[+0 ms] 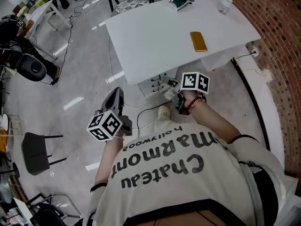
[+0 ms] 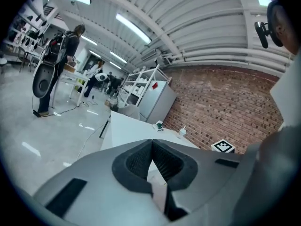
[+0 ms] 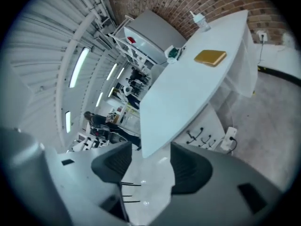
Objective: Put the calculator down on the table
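Grippers sit nearest, both held out in front of the person's chest and short of the worktop (image 1: 141,41). The left gripper (image 2: 152,147) is clenched on nothing: its ribbed pads meet at the tips, and only floor and worktop show through the small gap behind them. The right gripper (image 3: 150,166) is released, its jaws standing partly apart, with bare floor (image 3: 263,102) and the near edge of the worktop between them and no object touching either pad.

Farther on, the yellow calculator (image 1: 198,41) lies flat on the white worktop, towards its right side and well apart from both grippers. Its long axis runs roughly near to far, tilted only slightly. It lies ahead and a little to the right of the right gripper, which is clearly the nearer of the two; the left gripper is off to the left, over the floor.

Judging by how things lie, the calculator is already put down and nothing is left in hand. At the far edge of the worktop stand a green thing (image 1: 179,2) and a small pale bottle (image 1: 224,4), near the brick wall (image 1: 277,27).
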Tool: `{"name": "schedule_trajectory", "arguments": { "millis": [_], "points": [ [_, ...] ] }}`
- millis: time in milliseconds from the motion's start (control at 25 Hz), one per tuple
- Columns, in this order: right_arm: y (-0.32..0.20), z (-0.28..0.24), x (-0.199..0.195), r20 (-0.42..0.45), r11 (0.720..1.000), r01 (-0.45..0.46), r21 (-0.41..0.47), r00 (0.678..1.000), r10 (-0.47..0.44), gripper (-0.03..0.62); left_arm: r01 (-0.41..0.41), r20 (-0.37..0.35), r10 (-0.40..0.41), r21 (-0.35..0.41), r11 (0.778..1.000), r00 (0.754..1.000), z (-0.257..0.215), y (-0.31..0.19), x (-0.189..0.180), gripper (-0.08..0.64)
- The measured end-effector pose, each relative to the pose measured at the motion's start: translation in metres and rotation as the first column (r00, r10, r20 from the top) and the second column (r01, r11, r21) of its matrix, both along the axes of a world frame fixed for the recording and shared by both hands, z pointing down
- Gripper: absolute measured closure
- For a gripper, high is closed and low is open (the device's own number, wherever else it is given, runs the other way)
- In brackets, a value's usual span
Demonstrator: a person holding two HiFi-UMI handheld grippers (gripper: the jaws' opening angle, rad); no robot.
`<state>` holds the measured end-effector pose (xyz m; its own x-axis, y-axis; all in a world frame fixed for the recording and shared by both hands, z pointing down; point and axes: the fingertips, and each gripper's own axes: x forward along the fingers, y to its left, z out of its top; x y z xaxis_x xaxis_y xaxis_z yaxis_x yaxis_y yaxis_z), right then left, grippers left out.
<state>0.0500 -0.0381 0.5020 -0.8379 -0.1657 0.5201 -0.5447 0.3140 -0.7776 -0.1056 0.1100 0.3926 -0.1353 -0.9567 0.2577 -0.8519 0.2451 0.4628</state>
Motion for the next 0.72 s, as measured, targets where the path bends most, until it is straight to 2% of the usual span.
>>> {"name": "schedule_trajectory", "arguments": {
  "millis": [80, 160, 320, 520, 720],
  "points": [
    [0.006, -0.032, -0.014, 0.086, 0.999, 0.024, 0.027, 0.996, -0.026, 0.378, 0.005, 0.007, -0.006, 0.037, 0.999, 1.0, -0.014, -0.003, -0.004, 0.56],
    [0.006, -0.063, -0.028, 0.159, 0.997, 0.04, 0.059, 0.986, -0.049, 0.407, -0.009, 0.019, 0.008, 0.079, 0.997, 1.0, -0.03, -0.012, -0.005, 0.558],
    [0.0, -0.111, -0.053, 0.274, 0.988, 0.045, 0.145, 0.958, -0.084, 0.49, -0.053, 0.033, 0.048, 0.168, 0.984, 0.998, -0.055, -0.023, -0.004, 0.558],
    [-0.017, -0.167, -0.066, 0.397, 0.968, 0.001, 0.249, 0.912, -0.103, 0.54, -0.064, 0.076, 0.048, 0.226, 0.972, 0.996, -0.086, -0.032, -0.001, 0.56],
    [-0.015, -0.207, -0.068, 0.468, 0.944, -0.039, 0.327, 0.875, -0.126, 0.585, -0.032, 0.141, -0.006, 0.267, 0.963, 0.99, -0.11, -0.023, -0.011, 0.558]
  ]
}}
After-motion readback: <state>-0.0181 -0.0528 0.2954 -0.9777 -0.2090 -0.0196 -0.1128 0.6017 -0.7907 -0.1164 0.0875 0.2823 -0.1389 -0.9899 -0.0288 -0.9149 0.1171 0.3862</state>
